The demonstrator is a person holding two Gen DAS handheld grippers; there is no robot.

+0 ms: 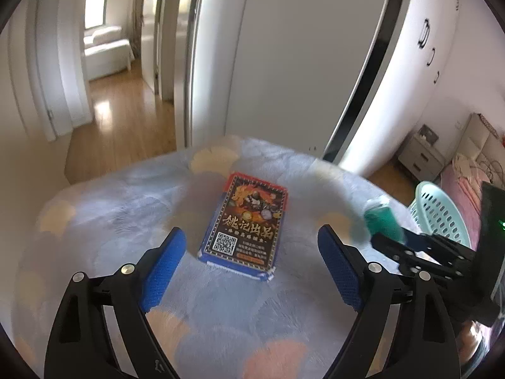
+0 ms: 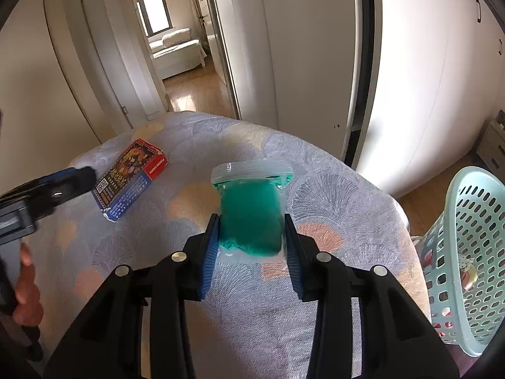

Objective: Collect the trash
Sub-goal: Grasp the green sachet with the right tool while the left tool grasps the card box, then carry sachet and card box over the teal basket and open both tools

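A card box [image 1: 246, 224] with a dark printed face and blue sides lies flat on the patterned bedspread [image 1: 110, 214]. My left gripper [image 1: 249, 237] is open, its blue pads on either side of the box's near end, a little above it. The box also shows in the right wrist view [image 2: 131, 180]. My right gripper [image 2: 251, 224] is shut on a clear pouch of green stuff [image 2: 251, 208] and holds it above the bedspread [image 2: 331, 195]. The pouch [image 1: 380, 219] and right gripper show blurred at the right of the left wrist view.
A pale green slotted basket [image 2: 467, 252] stands at the bed's right side with some items inside; it also shows in the left wrist view [image 1: 438, 211]. White wardrobe doors [image 2: 426, 63] rise behind the bed. A doorway [image 1: 104, 47] opens onto wooden floor.
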